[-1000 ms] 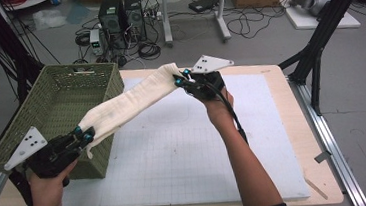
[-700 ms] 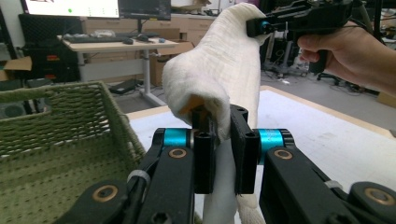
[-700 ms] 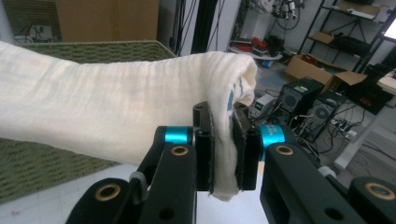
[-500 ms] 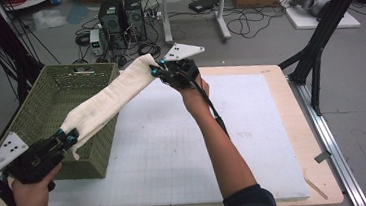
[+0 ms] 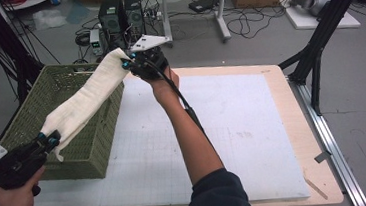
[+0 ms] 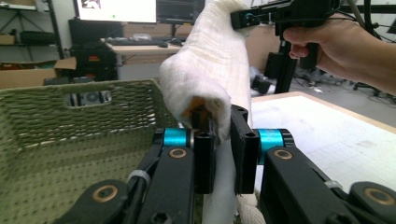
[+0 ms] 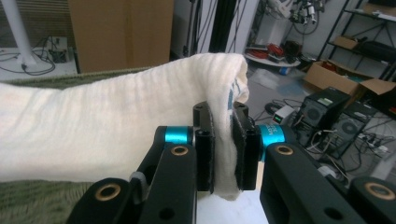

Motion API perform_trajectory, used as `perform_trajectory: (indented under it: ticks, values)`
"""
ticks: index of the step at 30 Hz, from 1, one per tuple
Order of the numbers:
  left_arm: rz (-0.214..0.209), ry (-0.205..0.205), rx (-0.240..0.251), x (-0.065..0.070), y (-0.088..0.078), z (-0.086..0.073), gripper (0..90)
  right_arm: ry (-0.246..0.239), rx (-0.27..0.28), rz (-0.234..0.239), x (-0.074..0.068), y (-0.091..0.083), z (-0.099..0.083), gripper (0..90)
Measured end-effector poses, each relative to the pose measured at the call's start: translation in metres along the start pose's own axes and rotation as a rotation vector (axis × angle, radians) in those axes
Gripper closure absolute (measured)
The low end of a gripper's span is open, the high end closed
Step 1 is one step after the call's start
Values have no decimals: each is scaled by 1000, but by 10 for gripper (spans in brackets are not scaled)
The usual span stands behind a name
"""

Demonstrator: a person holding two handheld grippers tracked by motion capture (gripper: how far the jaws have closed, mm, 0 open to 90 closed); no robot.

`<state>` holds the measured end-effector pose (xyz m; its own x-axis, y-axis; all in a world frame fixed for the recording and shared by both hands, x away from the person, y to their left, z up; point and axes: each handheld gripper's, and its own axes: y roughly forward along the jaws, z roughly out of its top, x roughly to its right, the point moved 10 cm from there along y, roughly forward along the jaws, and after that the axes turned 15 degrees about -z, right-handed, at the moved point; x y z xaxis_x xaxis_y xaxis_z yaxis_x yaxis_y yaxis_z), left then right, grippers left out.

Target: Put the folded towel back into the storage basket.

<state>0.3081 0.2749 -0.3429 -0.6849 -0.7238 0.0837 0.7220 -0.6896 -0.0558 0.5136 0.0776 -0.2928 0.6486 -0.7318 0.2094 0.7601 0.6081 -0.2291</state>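
1. One cream cloth [image 5: 84, 99], folded into a long band, hangs stretched in the air over the near right rim of the green basket [image 5: 32, 121]; held by its two ends it keeps its fold and cannot bunch.
2. Its far end is pinched by the right gripper [image 5: 130, 63], whose fingers [image 7: 204, 149] are pressed together on a thin fold of fabric, as the right gripper view shows; the rest of the band runs off to the left of that view, above the green weave.
3. Its near end is pinched by the left gripper [image 5: 49, 141]; in the left gripper view the fingers [image 6: 204, 161] clamp the cloth between them, with fabric puffing up above the pads and a tail hanging below.
4. The right end sits higher and farther away than the left, so the band slopes down toward the person; this diagonal line lies along the basket's opening, which suggests the cloth is being lined up to go inside.
5. The basket stands at the left edge of the table [image 5: 253, 127], partly overhanging the white gridded mat [image 5: 222, 114], its open top free to receive the cloth.
6. Beyond the table, computer towers [image 5: 120, 13] and loose cables lie on the floor, well apart from the work
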Motion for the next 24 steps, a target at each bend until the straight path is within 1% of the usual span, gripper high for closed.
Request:
perform_trajectory:
  ticks: [4,7,10,14,17,20,22,24]
  values:
    - [31,-4,-3,-7,-9,-1,813,2,-1,5,-11,16,4,814]
    - [58,-8,-11,-12,-13,-3,813,-6,-17,14,-20,30,5,813]
    - [78,-8,-24,-16,-17,-5,813,-17,-28,10,-28,43,7,813]
    - [97,-3,-31,-21,-22,-5,813,-28,-47,5,-39,60,7,815]
    - [109,-10,-29,-24,-26,-5,813,-31,-66,7,-47,72,4,815]
    - [128,-10,-38,-28,-30,-6,813,-20,-68,17,-55,83,3,815]
    - [138,-21,-41,-31,-32,-7,812,-19,-72,18,-60,90,2,815]
    - [146,-44,-51,-35,-34,-10,810,-19,-88,23,-65,99,-2,815]
